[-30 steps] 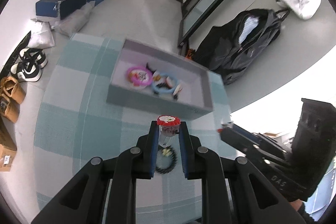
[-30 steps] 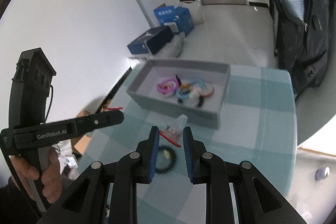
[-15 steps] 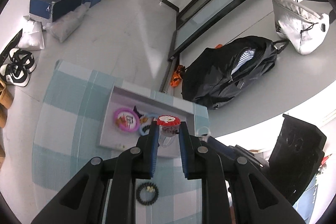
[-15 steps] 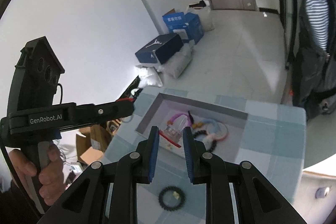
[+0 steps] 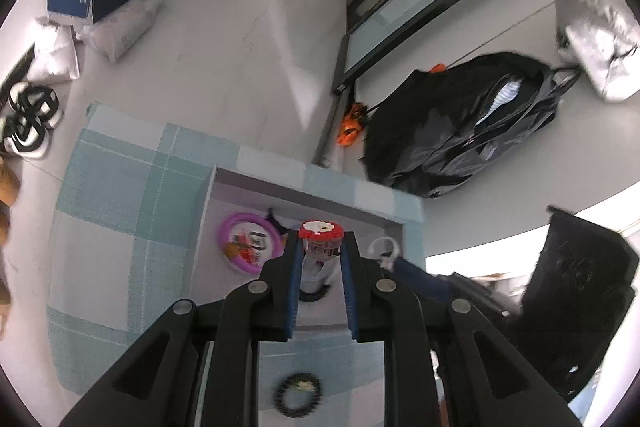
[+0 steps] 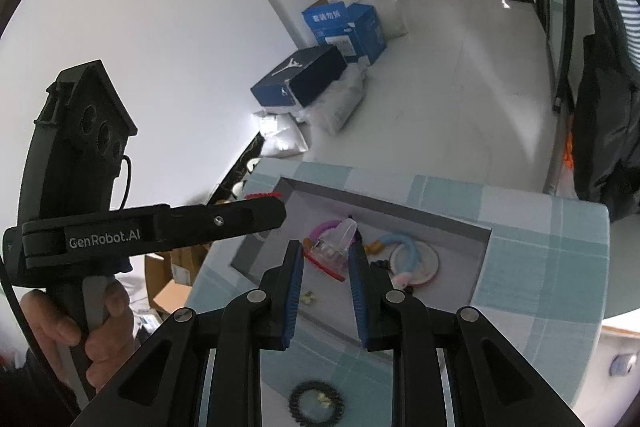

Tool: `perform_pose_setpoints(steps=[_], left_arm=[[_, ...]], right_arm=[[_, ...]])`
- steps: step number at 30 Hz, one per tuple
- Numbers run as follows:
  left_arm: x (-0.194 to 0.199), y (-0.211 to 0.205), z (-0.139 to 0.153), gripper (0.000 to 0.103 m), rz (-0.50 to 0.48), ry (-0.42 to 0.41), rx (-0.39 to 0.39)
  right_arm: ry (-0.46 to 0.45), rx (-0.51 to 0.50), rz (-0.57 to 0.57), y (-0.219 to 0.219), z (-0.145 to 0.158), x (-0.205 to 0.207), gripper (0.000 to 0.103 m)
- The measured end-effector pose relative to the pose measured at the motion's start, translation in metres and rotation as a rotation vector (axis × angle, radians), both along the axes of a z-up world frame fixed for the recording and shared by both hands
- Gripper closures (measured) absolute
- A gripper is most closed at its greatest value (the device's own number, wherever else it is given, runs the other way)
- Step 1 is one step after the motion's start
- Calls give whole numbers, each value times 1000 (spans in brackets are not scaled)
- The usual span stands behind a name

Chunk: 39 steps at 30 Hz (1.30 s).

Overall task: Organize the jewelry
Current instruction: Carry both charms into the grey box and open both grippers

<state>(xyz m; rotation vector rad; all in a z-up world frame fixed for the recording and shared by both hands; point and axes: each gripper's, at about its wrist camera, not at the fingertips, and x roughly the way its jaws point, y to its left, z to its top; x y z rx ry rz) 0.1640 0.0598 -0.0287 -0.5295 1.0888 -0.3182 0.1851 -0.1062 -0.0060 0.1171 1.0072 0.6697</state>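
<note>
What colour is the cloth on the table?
Pale teal and white checks on the cloth, clearest in the left wrist view.

Red-lidded clear jar (image 5: pixel 321 247) (tilted) above grey tray (image 5: pixel 208 223).

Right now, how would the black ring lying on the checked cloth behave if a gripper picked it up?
The black ring looks beaded or coiled, so it would probably sag when lifted. Thin and open-centred, it is likely light. Lying flat on the checked cloth, it seems unlikely to roll.

Left gripper (image 5: pixel 321 254) jaws clamped (tight), right gripper (image 6: pixel 326 259) likewise
</note>
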Motion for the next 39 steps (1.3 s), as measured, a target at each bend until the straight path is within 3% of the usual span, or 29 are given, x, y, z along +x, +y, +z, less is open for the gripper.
perform_pose_setpoints(steps=[6, 21, 23, 24, 25, 26, 28, 39], left_arm=[[5, -5, -15, 89, -23, 45, 12], [5, -11, -11, 87, -12, 29, 3], [6, -11, -12, 81, -3, 47, 0], [6, -11, -12, 78, 3, 59, 7], [6, -12, -12, 65, 6, 64, 24], [5, -13, -10, 50, 6, 61, 43], [1, -14, -6, 40, 17, 35, 68], [-10, -14, 3, 40, 30, 4, 149]], right_arm=[[35, -29, -9, -5, -13, 6, 81], [40, -11, -44, -18, -14, 7, 79], [26, -10, -47, -18, -12, 5, 78], [19, -17, -47, -18, -11, 5, 71], [10, -19, -49, -18, -10, 4, 64], [5, -17, -51, -19, -10, 3, 50], [-7, -13, -57, -21, -7, 2, 46], [-45, -35, -59, -30, 3, -7, 35]])
